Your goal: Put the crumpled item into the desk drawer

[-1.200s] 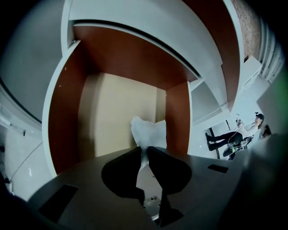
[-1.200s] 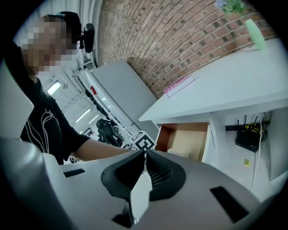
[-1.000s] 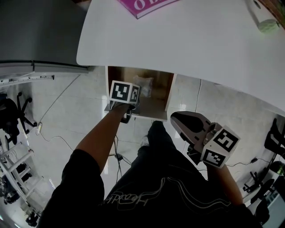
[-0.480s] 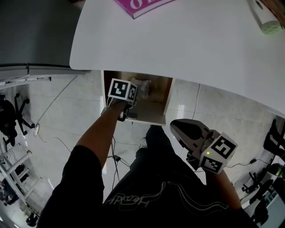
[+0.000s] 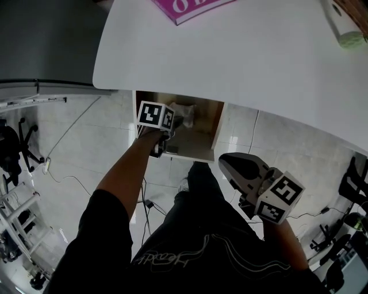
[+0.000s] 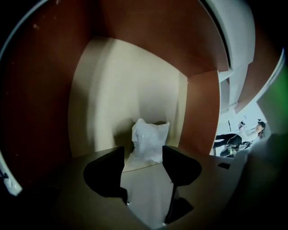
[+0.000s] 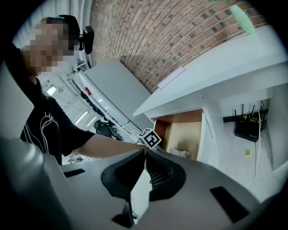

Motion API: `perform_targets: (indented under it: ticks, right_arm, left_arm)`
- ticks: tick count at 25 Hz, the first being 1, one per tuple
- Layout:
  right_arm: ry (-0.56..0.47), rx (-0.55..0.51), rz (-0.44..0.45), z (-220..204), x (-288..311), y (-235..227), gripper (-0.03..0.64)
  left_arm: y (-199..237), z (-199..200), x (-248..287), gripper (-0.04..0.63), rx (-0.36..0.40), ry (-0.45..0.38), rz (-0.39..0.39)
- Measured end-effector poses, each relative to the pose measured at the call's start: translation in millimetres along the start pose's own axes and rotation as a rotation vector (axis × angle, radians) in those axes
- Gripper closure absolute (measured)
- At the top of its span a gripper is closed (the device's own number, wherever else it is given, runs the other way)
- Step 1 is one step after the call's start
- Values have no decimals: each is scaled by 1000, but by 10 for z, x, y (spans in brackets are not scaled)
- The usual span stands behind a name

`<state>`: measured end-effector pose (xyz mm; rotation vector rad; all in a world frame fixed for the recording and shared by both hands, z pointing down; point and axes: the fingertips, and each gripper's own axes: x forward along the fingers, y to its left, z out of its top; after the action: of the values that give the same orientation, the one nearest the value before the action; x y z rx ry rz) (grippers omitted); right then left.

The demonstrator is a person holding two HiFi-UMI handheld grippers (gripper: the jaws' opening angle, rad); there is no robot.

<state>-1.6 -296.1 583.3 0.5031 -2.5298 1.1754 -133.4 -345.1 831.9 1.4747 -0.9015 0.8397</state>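
The crumpled white item point(image 6: 148, 140) stands on the pale floor of the open desk drawer point(image 6: 108, 85), near its back wall. My left gripper point(image 6: 143, 155) reaches into the drawer and its jaws are opening. The item sits just beyond the fingertips and the pads do not press on it. From the head view the left gripper point(image 5: 174, 122) is at the drawer point(image 5: 198, 143) mouth, with the item point(image 5: 187, 111) beside it. My right gripper point(image 5: 229, 161) hangs shut over the person's lap and holds nothing. In its own view the right gripper's point(image 7: 145, 152) tips touch, and the drawer point(image 7: 184, 132) lies ahead of it.
The white desk top point(image 5: 241, 51) overhangs the drawer and carries a pink book point(image 5: 187, 7) and a green-tipped object point(image 5: 345, 28). Cables point(image 5: 69, 172) trail over the tiled floor. Office chairs point(image 5: 14, 152) stand at the left, and a black router point(image 7: 246, 128) hangs on the wall.
My left gripper has edged further up into the drawer mouth. The right gripper has drifted slightly left and lower.
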Motion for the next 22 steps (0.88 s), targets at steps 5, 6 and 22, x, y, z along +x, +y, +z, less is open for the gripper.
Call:
perform_targets:
  ticks: [5,6,22]
  right_arm:
    - [-12,-8,-8,73,-63,122,572]
    - [-21,-10,-5,105,-98,169,572]
    - [-200,-191,24,591,-775,1533,572]
  left_arm:
    - [-213,2,-354,322,15,-67,-29]
    - [-281,-10,-466,322,26,-82,-35]
    - [-2011,-557,-3013,430,278,-519,-295]
